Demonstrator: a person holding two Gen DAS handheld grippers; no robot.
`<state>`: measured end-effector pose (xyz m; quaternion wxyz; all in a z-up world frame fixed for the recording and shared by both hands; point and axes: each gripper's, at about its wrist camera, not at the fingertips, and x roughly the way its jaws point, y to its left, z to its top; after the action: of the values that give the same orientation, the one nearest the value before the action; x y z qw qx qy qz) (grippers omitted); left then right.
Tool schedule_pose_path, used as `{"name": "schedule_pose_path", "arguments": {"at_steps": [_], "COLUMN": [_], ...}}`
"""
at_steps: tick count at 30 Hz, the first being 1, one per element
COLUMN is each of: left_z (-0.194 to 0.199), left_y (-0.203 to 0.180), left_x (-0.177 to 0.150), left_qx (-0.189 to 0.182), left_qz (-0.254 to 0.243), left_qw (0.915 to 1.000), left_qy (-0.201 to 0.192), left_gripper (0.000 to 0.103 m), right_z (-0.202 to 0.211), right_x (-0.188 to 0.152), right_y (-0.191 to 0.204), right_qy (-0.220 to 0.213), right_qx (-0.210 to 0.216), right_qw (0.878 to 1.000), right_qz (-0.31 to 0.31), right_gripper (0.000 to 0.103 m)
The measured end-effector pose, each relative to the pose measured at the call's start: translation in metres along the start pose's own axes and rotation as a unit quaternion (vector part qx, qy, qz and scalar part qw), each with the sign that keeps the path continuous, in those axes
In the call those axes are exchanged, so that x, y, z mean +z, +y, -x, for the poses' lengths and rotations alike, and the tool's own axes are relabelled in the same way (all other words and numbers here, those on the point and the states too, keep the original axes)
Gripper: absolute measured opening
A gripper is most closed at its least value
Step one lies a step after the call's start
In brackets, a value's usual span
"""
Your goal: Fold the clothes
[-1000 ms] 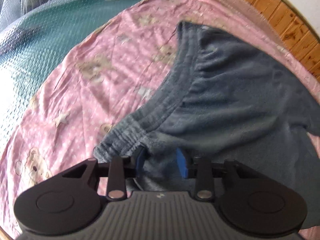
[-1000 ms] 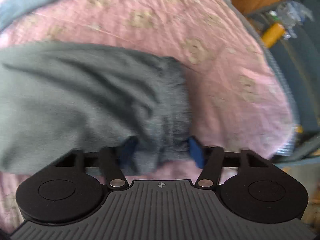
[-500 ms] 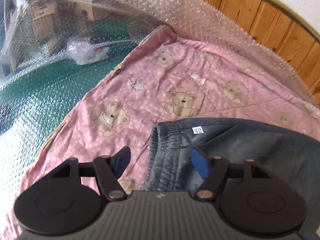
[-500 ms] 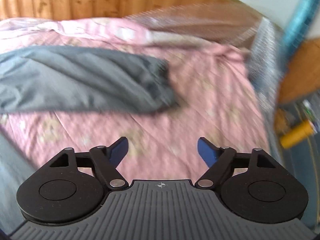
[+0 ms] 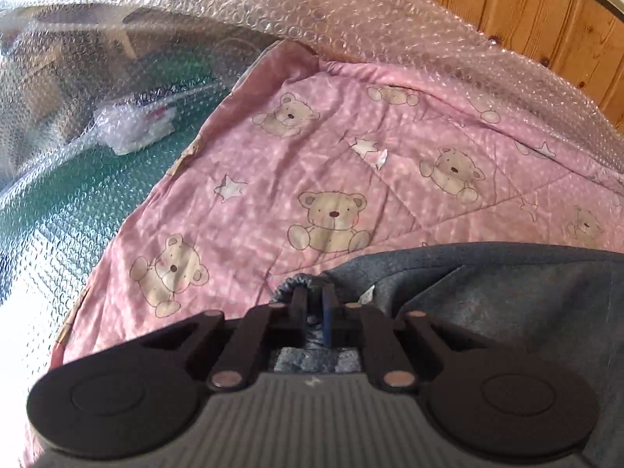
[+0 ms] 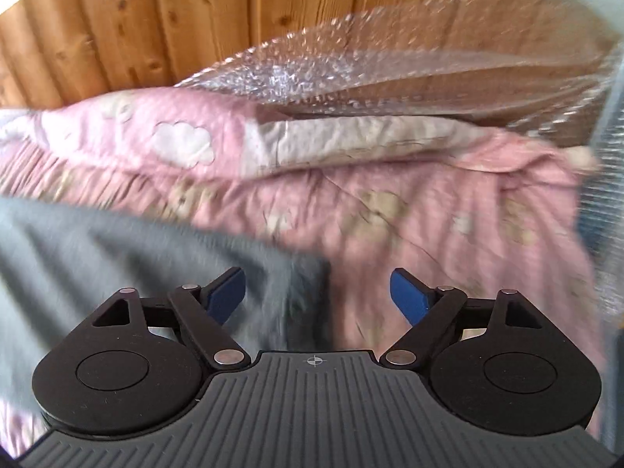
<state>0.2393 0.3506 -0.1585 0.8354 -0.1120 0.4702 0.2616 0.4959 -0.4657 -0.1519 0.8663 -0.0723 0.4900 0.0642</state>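
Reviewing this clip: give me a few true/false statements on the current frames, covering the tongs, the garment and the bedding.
1. The left tongs are pinched shut on the edge of the grey sweatpants. True.
2. The right tongs grip the sweatpants. False: their jaws stand wide apart, closing slightly, with the grey cloth below them and no pad pressing on it.
3. The sweatpants lie on a pink teddy-bear sheet. True.
4. The sheet is plain white. False: it is pink, printed with bears and stars.
5. Bubble wrap lies beyond the sheet, before a wood-panelled wall. True.
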Motion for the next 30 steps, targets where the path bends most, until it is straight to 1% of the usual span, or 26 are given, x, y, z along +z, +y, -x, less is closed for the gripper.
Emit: {"name": "schedule_pose_path", "arguments": {"at_steps": [1,2,3,5,6,8,10,11,12,13,15,17,19,22,23,24,25,26,27,28,30], "left_z": [0.004,0.008,0.012,0.024,0.029,0.044,0.061,0.068,0.075,0.079,0.079,0.079,0.077,0.077,0.079,0.082,0.086,0.09,0.092,0.094,0.097], "left_y": [0.001,0.003,0.006,0.014,0.019,0.03,0.043,0.051,0.058,0.064,0.076,0.087,0.096,0.106,0.108,0.111,0.113,0.117,0.121,0.127,0.138], "left_x": [-0.001,-0.001,-0.002,-0.005,-0.007,-0.013,-0.025,-0.035,-0.045,-0.056,-0.081,-0.106,-0.125,-0.14,-0.143,-0.145,-0.148,-0.152,-0.155,-0.159,-0.169], "left_qx": [0.0,-0.002,-0.006,-0.018,-0.024,-0.04,-0.053,-0.054,-0.055,-0.055,-0.051,-0.048,-0.05,-0.061,-0.064,-0.066,-0.066,-0.065,-0.065,-0.066,-0.067], "left_qz": [0.002,0.004,0.008,0.023,0.03,0.046,0.061,0.068,0.075,0.084,0.105,0.125,0.154,0.188,0.194,0.197,0.202,0.208,0.215,0.227,0.26], "left_qw": [1.0,1.0,0.9999,0.9994,0.999,0.9977,0.9963,0.9959,0.9954,0.9948,0.9932,0.9906,0.986,0.979,0.9779,0.9771,0.9763,0.9752,0.9735,0.9708,0.9622], "left_qy": [-0.005,-0.008,-0.011,-0.019,-0.023,-0.03,-0.031,-0.028,-0.025,-0.018,0.005,0.028,0.041,0.049,0.047,0.044,0.042,0.04,0.04,0.04,0.044], "left_gripper": [0.007,0.007,0.007,0.007,0.006,0.006,0.006,0.006,0.006,0.006,0.007,0.008,0.01,0.01,0.014,0.023,0.028,0.037,0.04,0.041,0.044], "right_z": [-0.014,-0.025,-0.032,-0.023,-0.007,0.042,0.099,0.123,0.141,0.153,0.16,0.156,0.15,0.145,0.145,0.147,0.15,0.153,0.156,0.159,0.165], "right_x": [0.004,0.006,0.007,0.005,0.001,-0.015,-0.047,-0.067,-0.088,-0.11,-0.156,-0.198,-0.226,-0.247,-0.252,-0.256,-0.26,-0.265,-0.269,-0.276,-0.292], "right_y": [0.0,0.0,0.001,0.005,0.007,0.012,0.017,0.018,0.018,0.016,0.011,0.008,0.009,0.011,0.011,0.009,0.007,0.002,-0.003,-0.007,-0.015], "right_qy": [0.015,0.033,0.043,0.029,0.005,-0.054,-0.103,-0.109,-0.1,-0.086,-0.049,-0.014,0.005,0.016,0.019,0.021,0.021,0.021,0.021,0.023,0.027], "right_qx": [0.011,0.025,0.037,0.055,0.064,0.074,0.094,0.097,0.093,0.087,0.075,0.05,0.026,-0.004,-0.015,-0.027,-0.036,-0.039,-0.043,-0.045,-0.044], "right_qw": [1.0,0.999,0.998,0.998,0.997,0.994,0.986,0.983,0.984,0.985,0.991,0.996,0.999,0.999,0.997,0.995,0.991,0.986,0.98,0.972,0.955], "right_qz": [0.001,0.002,0.006,0.022,0.035,0.061,0.092,0.108,0.118,0.122,0.103,0.068,0.029,-0.042,-0.067,-0.096,-0.128,-0.162,-0.196,-0.228,-0.291], "right_gripper": [0.072,0.054,0.022,0.02,0.02,0.02,0.02,0.02,0.02,0.02,0.02,0.02,0.021,0.023,0.028,0.038,0.045,0.053,0.053,0.053,0.053]}}
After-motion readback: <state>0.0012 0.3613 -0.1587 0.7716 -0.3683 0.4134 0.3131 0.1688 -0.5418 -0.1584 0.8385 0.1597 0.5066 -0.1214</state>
